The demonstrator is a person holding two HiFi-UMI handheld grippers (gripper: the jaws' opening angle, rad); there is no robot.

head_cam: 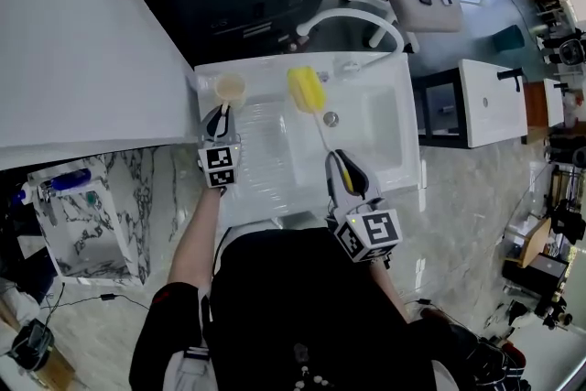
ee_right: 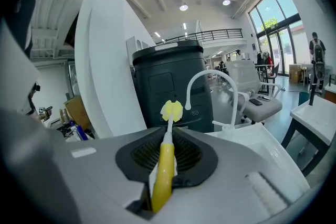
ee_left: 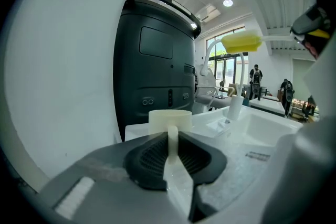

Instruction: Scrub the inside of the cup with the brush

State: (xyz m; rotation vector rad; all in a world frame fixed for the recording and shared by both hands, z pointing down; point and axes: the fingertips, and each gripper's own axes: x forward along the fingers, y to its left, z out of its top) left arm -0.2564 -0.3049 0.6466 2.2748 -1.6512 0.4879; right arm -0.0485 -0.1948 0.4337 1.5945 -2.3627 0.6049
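Head view: cup (head_cam: 230, 88) sits at the back-left corner of the sink (head_cam: 389, 137), on the ledge beside the basin, mouth up. Left gripper (head_cam: 218, 113) reaches in from the near side.

Left gripper view: jaws clamped on the cup's handle (ee_left: 172, 138), a thin upright loop pinched between the pads, with the cup (ee_left: 169, 117) body just beyond the tips. Gripping the handle rather than the rim leaves the mouth open for the brush, and probably stops the cup spinning during scrubbing. Cup base is hidden behind the jaws, so can't tell if it's resting on the ledge or just off it.

Right gripper view: right gripper (ee_right: 167, 150) closed on the brush (ee_right: 164, 168), on its yellow grip, with the thin stem and yellow head running straight out along the jaw line. A grip at the rear gives the most reach into the cup.

In the head view, the right gripper (head_cam: 342, 169) is over the near edge of the sink, the brush (head_cam: 306, 89) head is out over the basin below the faucet (head_cam: 357, 16), and the cup is well apart to its left. Head is not in the cup, so scrubbing hasn't started. Judged next step: bring cup and brush head together, likely over the basin so drips fall in.
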